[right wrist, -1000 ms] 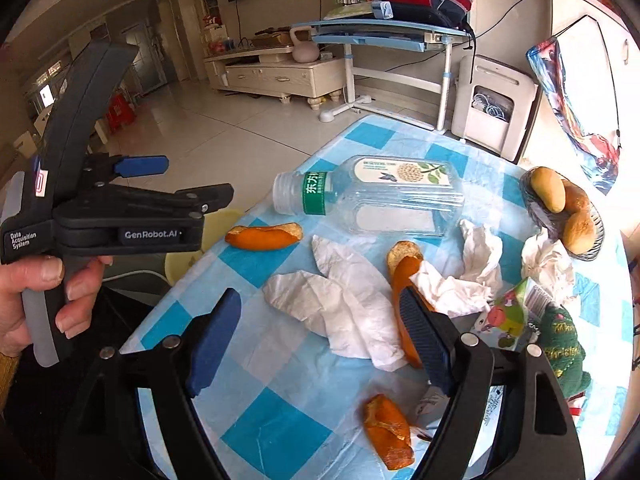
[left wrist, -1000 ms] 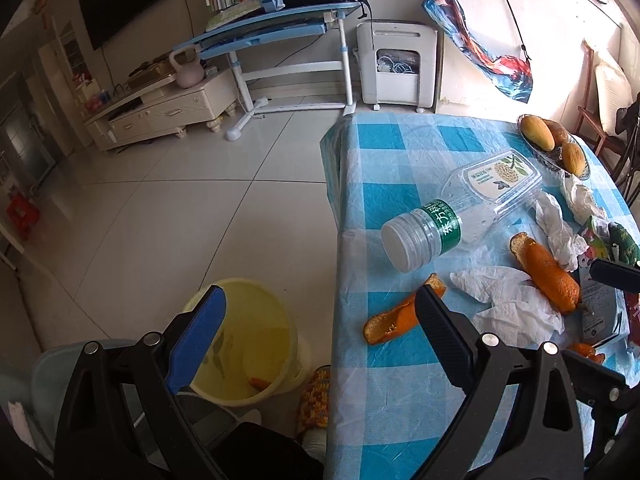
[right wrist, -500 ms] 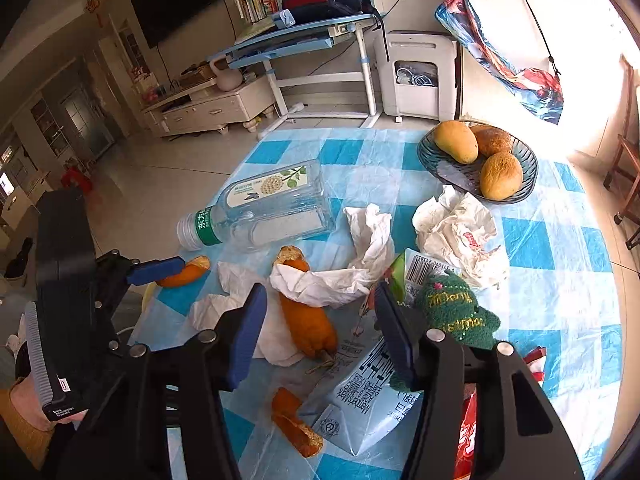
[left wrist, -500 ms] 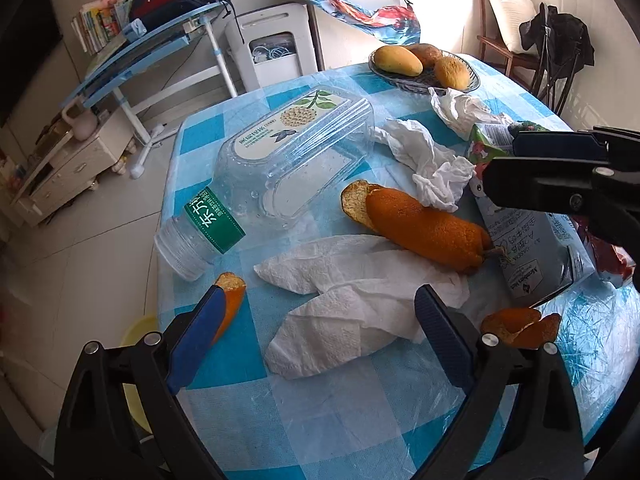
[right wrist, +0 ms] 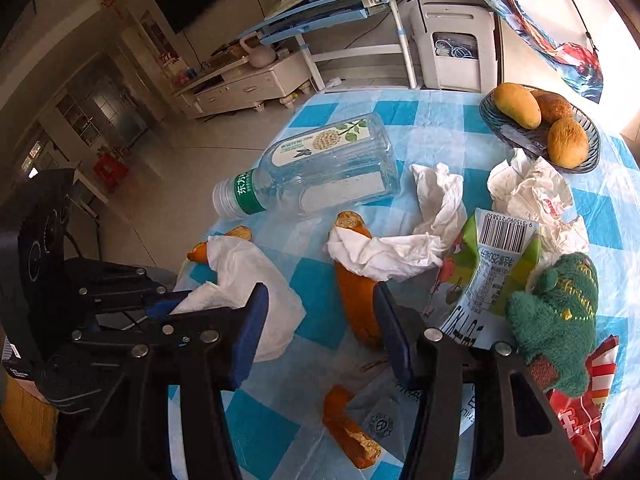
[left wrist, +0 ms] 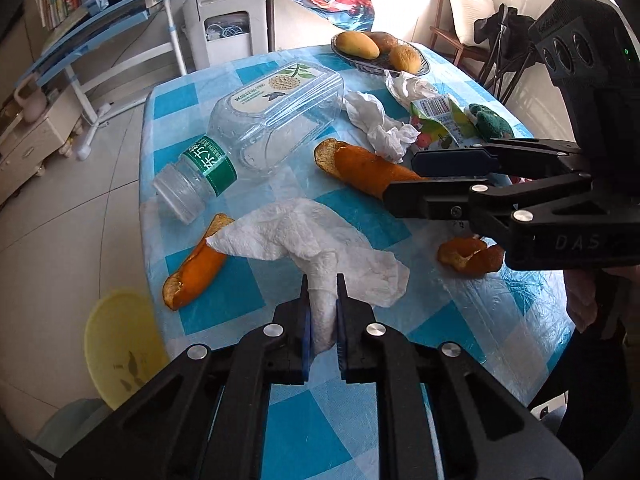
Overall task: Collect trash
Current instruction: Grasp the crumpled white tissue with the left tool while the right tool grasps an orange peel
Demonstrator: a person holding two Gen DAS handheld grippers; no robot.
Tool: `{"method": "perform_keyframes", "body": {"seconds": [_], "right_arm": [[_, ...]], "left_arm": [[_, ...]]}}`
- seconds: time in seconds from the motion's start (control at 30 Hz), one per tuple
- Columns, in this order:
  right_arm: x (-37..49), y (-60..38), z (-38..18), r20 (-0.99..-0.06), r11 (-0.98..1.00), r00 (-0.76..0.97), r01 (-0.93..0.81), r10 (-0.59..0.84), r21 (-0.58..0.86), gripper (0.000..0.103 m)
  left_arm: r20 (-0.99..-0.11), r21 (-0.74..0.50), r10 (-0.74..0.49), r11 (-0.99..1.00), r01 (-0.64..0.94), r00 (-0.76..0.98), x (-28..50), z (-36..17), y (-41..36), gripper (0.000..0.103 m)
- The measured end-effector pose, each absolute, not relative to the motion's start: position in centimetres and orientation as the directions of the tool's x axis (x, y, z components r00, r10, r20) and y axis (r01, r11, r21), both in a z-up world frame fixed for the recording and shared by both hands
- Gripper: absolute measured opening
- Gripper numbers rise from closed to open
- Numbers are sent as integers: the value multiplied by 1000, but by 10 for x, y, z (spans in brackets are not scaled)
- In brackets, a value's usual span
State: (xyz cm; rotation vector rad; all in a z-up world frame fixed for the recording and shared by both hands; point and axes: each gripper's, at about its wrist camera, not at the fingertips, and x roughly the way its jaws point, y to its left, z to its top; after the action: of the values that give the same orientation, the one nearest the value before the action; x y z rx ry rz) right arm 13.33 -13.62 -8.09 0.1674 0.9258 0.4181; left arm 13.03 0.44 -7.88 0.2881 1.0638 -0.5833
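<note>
Left tongs (left wrist: 322, 312) pinch my tissue (left wrist: 320, 236) by one fold, so lifting may tear it; right tongs (right wrist: 320, 332) half-spread around peel (right wrist: 356, 300) at twelve o'clock

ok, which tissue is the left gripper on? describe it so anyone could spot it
On the blue-checked table, start at the clear plastic bottle lying on its side. Just nearer the camera lies a flat white paper towel, one corner overlapping an orange peel. Unlike the crumpled tissues, it is pinched in the left gripper.

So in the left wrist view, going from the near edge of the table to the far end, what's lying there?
White paper towel pinched in the left tool → clear plastic bottle → bowl of fruit.
</note>
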Motion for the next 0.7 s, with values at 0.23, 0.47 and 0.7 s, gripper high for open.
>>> {"method": "perform_keyframes", "body": {"seconds": [0.23, 0.47, 0.7], "right_arm": [[136, -109, -82, -761, 936, 569, -323, 312, 142, 54], [146, -118, -95, -791, 963, 576, -264, 206, 58, 54], [142, -103, -106, -798, 949, 593, -302, 109, -94, 50]], "left_arm": [[-885, 50, -235, 811, 584, 402, 122, -84, -4, 50], [-892, 31, -238, 815, 578, 384, 125, -92, -14, 18], [-876, -13, -295, 805, 593, 382, 120, -80, -8, 11]]}}
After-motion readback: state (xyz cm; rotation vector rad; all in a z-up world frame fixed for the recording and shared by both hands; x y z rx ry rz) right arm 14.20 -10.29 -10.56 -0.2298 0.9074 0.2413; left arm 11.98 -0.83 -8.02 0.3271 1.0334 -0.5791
